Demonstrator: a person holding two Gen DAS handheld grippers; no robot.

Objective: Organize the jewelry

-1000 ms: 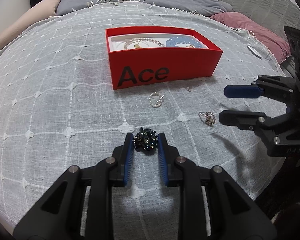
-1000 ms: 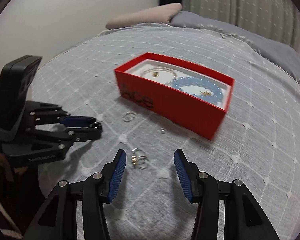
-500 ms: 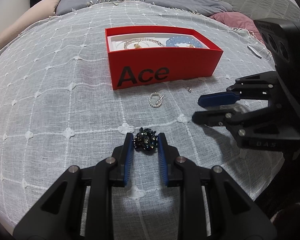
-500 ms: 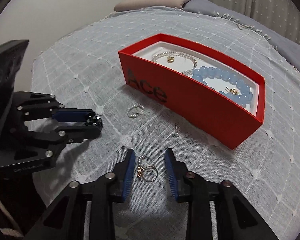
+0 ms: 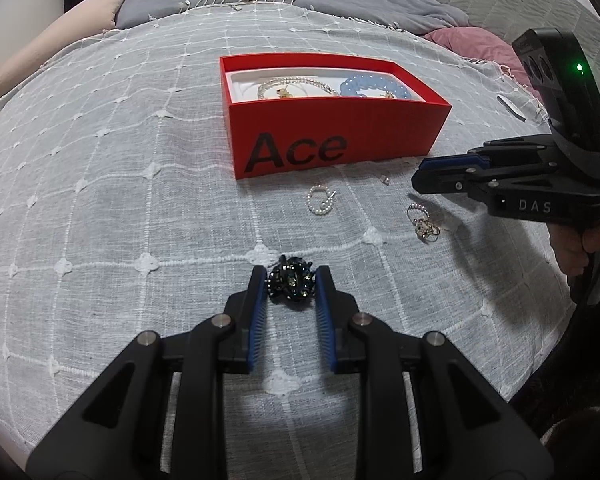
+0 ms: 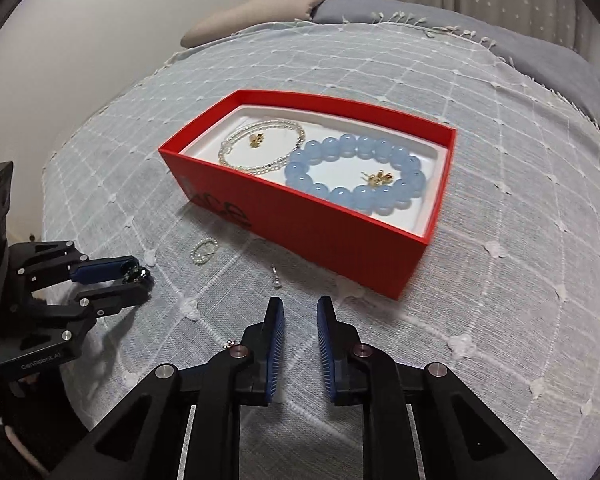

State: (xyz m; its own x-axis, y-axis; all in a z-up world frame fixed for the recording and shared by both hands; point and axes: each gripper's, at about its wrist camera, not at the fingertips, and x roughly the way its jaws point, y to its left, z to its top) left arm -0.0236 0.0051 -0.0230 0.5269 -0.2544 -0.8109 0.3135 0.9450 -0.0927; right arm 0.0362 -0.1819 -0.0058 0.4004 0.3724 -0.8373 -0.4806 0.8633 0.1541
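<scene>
In the left wrist view, the left gripper (image 5: 291,285) sits at lower centre, its 2 blue pads closed against a dark beaded brooch (image 5: 291,283) resting on the bedspread (image 5: 100,200). Above it, at upper centre, stands a red box (image 5: 332,136) printed "Ace". Just below the box lie a small pearl hoop (image 5: 320,199) and a tiny stud (image 5: 385,179). At centre right, a cluster of gold rings (image 5: 422,225) lies on the cloth, just below the right gripper (image 5: 424,172), which enters from the right edge.

The right wrist view looks down into the box (image 6: 340,236), showing what the other view only glimpses: a blue bead bracelet (image 6: 356,178), a thin clear bead bracelet (image 6: 260,152), and 2 gold earrings (image 6: 380,178). The right gripper (image 6: 300,308) at lower centre holds nothing; its pads stand narrowly apart, with bare cloth showing between them. The ring cluster is almost entirely hidden behind its left finger. The left gripper (image 6: 138,282) shows at the left edge.

The surface is a pale grey bedspread with a white grid and tassels. A beige pillow (image 5: 52,60), a grey blanket (image 5: 300,4) and curtains lie beyond.
</scene>
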